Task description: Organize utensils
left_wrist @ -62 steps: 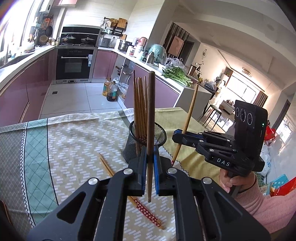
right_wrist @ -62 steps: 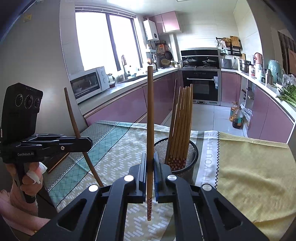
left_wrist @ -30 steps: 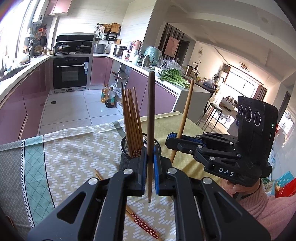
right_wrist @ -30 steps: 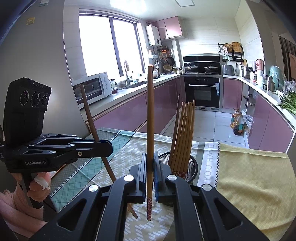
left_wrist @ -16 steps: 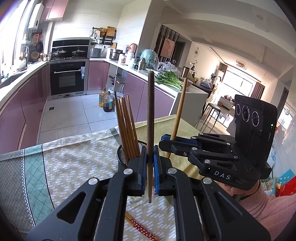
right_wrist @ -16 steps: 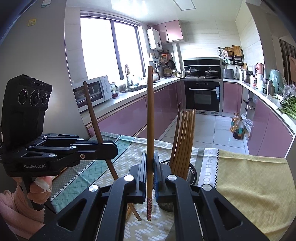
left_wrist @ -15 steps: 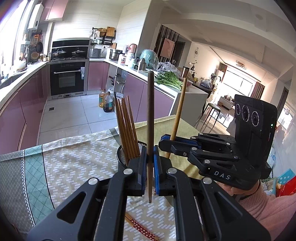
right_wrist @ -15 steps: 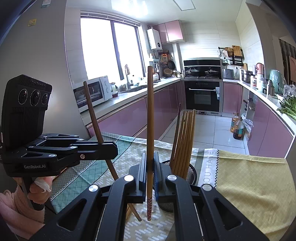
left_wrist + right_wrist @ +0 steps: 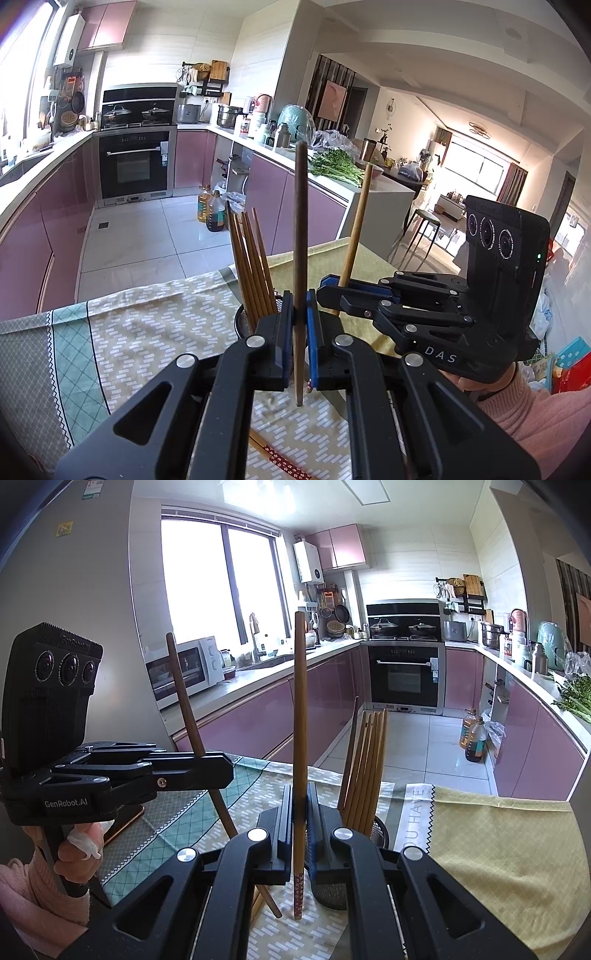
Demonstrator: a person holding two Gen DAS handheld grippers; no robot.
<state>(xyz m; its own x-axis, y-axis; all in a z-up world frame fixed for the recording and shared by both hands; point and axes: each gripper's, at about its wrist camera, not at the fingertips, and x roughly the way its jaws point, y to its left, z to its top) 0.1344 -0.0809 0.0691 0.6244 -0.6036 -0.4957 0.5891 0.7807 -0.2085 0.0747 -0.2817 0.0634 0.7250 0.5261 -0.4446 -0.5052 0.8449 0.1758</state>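
Both grippers clamped tight: left gripper (image 9: 300,343) pinches dark chopstick (image 9: 300,236) upright, right gripper (image 9: 299,834) pinches lighter chopstick (image 9: 300,716), beside mesh holder (image 9: 376,830) w/ more chopsticks.

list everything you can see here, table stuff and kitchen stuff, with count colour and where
chopstick holder: one, black mesh, on the tablecloth, behind the claws
chopsticks in holder: a bundle, exact count unclear, brown, standing upright
loose chopstick: one, brown with red patterned end, lying on the tablecloth
held chopsticks: two, darker brown in the left claw, lighter brown with patterned end in the right claw, both about upright
tablecloth: one, patterned green, beige and yellow, covering the table
oven: one, black, under the stove
oil bottles: two, amber, on the floor
microwave: one, white, on the counter
greens: one bunch, green, on the counter
left claw: black, shut on a chopstick
right claw: black, shut on a chopstick
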